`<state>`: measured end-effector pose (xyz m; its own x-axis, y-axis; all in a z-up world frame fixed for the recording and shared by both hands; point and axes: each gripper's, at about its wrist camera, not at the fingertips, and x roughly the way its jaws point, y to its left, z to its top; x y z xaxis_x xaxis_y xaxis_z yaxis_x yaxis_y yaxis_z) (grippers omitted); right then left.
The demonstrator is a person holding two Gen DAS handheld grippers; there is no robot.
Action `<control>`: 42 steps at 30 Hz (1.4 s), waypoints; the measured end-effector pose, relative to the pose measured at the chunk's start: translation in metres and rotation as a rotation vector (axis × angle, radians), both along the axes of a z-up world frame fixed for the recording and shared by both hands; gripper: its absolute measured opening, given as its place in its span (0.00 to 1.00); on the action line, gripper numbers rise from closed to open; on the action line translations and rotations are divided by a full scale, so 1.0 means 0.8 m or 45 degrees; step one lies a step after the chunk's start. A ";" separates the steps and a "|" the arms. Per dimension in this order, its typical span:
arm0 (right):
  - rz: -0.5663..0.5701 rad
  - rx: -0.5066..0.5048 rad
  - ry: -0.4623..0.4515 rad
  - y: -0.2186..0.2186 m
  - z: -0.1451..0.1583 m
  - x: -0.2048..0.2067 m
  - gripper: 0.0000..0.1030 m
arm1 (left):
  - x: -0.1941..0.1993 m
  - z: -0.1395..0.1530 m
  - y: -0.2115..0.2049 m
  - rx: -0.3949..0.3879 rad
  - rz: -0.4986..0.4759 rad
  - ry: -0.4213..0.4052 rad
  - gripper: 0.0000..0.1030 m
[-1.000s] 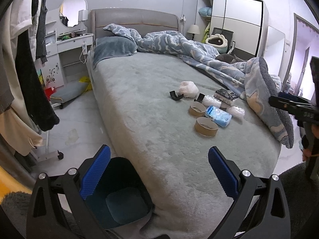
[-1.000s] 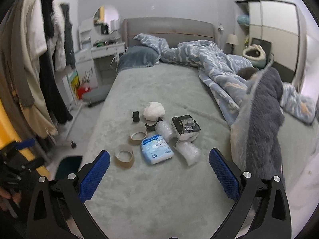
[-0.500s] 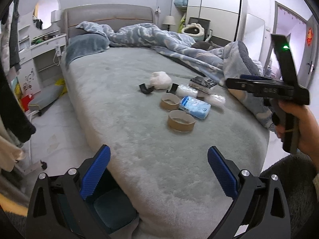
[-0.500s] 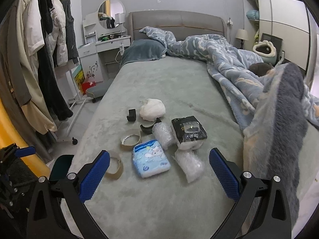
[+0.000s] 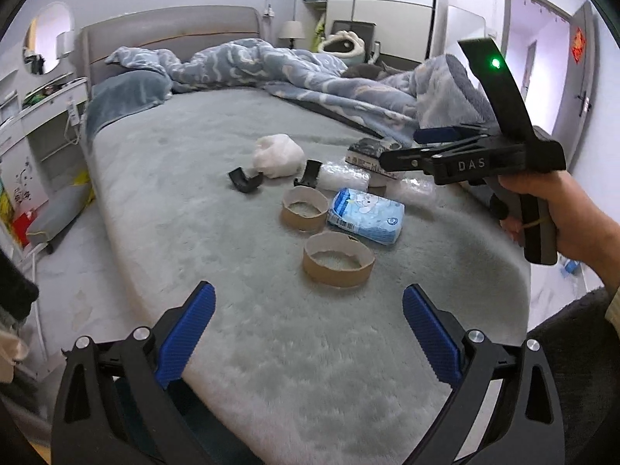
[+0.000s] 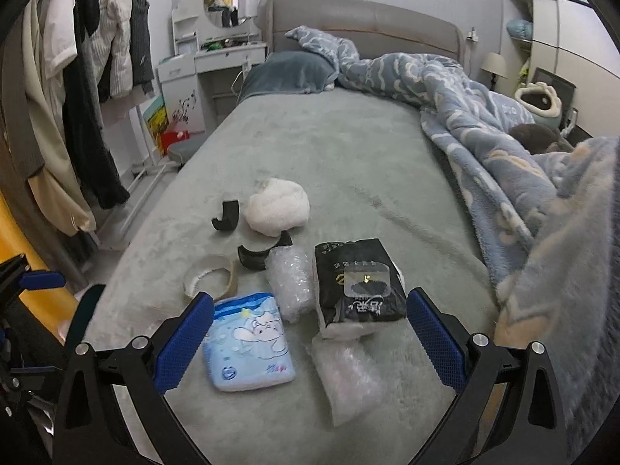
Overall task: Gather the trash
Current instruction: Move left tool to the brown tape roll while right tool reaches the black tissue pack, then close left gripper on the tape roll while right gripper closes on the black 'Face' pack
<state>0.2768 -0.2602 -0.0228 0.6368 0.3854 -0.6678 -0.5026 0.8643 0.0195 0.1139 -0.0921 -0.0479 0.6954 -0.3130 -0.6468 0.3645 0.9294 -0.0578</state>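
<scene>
Trash lies in a cluster on the grey-green bed (image 5: pixel 193 178): two cardboard tape cores (image 5: pixel 338 259) (image 5: pixel 303 208), a blue tissue pack (image 6: pixel 250 341), a black packet (image 6: pixel 358 283), two bubble-wrap pieces (image 6: pixel 290 283) (image 6: pixel 345 376), a white wad (image 6: pixel 277 207) and two black curved scraps (image 6: pixel 225 216). My left gripper (image 5: pixel 308 339) is open and empty, low over the bed's near edge, short of the nearer core. My right gripper (image 6: pixel 310 343) is open and empty, hovering just above the tissue pack and the black packet. In the left wrist view a hand holds the right gripper's body (image 5: pixel 476 159) over the cluster's right side.
A rumpled blue blanket (image 6: pixel 484 116) fills the bed's right half and a dark pillow (image 6: pixel 286 73) lies by the headboard. Clothes hang on a rack (image 6: pixel 77 97) left of the bed. A white dresser (image 6: pixel 205 66) stands behind it; a wardrobe (image 5: pixel 387 7) is at the far right.
Both grippers have moved in toward the trash cluster. The right one now hangs right over the packs. The dark bin seen below the left gripper earlier has dropped out of view.
</scene>
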 end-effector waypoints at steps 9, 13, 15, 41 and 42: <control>-0.007 -0.003 0.036 -0.014 -0.014 0.031 0.97 | 0.039 -0.014 -0.013 -0.038 -0.113 0.024 0.95; -0.015 0.017 0.061 -0.022 -0.019 0.041 0.92 | 0.054 -0.023 -0.025 -0.022 -0.164 0.031 0.95; -0.014 0.002 0.059 -0.021 -0.020 0.044 0.92 | 0.060 -0.026 -0.030 -0.014 -0.186 0.035 0.95; -0.025 -0.053 0.154 -0.011 -0.032 0.065 0.56 | 0.080 -0.035 -0.050 0.018 -0.227 0.037 0.56; -0.030 -0.065 0.148 -0.009 -0.030 0.064 0.55 | 0.079 -0.033 -0.047 0.006 -0.219 0.036 0.56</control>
<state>0.3282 -0.2677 -0.0471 0.5622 0.3350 -0.7561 -0.4794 0.8770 0.0321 0.1773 -0.1298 -0.0745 0.6133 -0.4226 -0.6673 0.5164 0.8538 -0.0660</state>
